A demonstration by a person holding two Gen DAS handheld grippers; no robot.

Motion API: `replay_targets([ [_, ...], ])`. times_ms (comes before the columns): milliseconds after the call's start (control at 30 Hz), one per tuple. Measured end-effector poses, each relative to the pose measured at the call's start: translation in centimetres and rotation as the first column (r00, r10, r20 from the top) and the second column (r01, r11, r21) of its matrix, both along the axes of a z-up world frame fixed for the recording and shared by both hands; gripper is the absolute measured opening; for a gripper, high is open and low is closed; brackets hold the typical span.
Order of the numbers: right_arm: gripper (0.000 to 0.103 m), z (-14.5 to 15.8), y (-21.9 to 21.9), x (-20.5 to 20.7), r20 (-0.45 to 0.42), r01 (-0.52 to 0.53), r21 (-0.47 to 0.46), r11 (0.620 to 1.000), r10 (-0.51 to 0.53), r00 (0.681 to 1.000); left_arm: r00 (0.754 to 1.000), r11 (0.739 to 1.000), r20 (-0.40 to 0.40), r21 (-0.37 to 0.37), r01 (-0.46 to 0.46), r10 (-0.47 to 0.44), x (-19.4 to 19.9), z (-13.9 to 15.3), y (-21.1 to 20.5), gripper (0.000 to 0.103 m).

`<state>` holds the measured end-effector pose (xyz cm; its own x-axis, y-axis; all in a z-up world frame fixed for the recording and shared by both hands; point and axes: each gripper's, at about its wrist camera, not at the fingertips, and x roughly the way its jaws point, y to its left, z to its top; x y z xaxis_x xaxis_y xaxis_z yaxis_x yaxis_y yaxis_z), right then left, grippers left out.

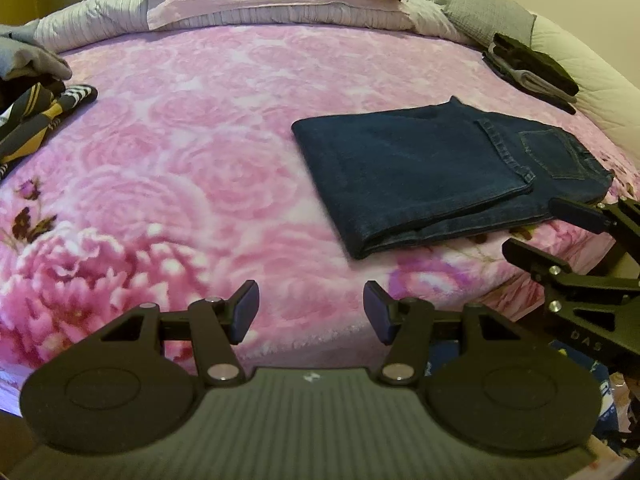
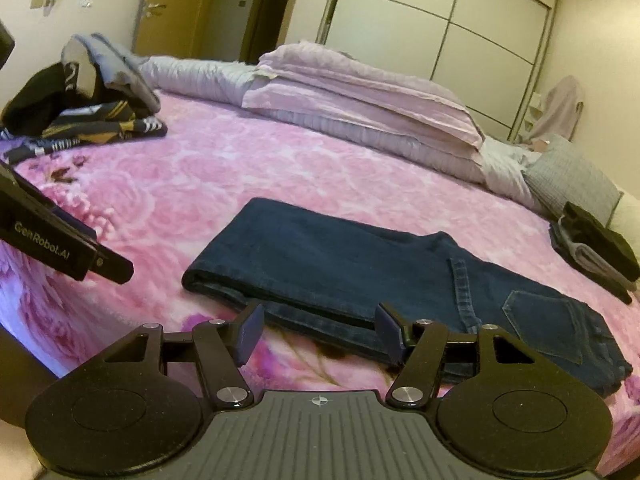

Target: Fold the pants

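Dark blue jeans (image 1: 432,176) lie folded flat on the pink flowered blanket (image 1: 180,152), with a back pocket showing at their right end. My left gripper (image 1: 310,304) hovers open over bare blanket, left of and nearer than the jeans, with nothing between its fingers. In the right wrist view the jeans (image 2: 340,256) spread just beyond my right gripper (image 2: 320,316). That gripper is open at their near edge, its right finger (image 2: 386,328) over the denim hem and not pressing on it. In the left wrist view the right gripper (image 1: 530,224) sits by the jeans' near right corner.
A loose pile of clothes (image 2: 80,112) lies at the bed's far left. A small stack of folded dark garments (image 2: 596,248) sits at the right edge beside a grey cushion (image 2: 568,176). Pillows (image 2: 360,96) line the head of the bed, with wardrobe doors (image 2: 440,20) behind.
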<state>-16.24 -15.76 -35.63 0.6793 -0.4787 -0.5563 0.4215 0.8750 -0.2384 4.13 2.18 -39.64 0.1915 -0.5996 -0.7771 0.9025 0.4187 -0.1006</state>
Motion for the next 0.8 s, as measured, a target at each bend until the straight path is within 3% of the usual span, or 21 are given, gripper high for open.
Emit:
replay_targets([
  [267, 0.059, -3.2, 0.6, 3.4, -0.101, -0.135, -0.097, 0.986, 0.126, 0.987, 0.999, 0.998, -0.019, 0.035, -0.046, 0.047, 1.9, -1.3, -0.3, 0.055],
  [400, 0.059, -5.0, 0.8, 5.0, -0.164, -0.219, -0.172, 0.96, 0.191, 0.968, 0.997, 0.997, -0.033, 0.044, -0.065, 0.066, 2.8, -2.2, -0.7, 0.055],
  [600, 0.059, -8.2, 1.4, 6.2, -0.306, -0.368, -0.343, 0.864, 0.268, 0.914, 0.994, 0.995, -0.058, 0.049, -0.086, 0.089, 4.4, -3.4, -1.2, 0.055],
  [800, 0.056, -10.7, 1.4, 7.0, -0.359, -0.469, -0.457, 0.756, 0.326, 0.875, 0.993, 0.996, -0.076, 0.016, -0.084, 0.085, 5.5, -3.5, -1.6, 0.055],
])
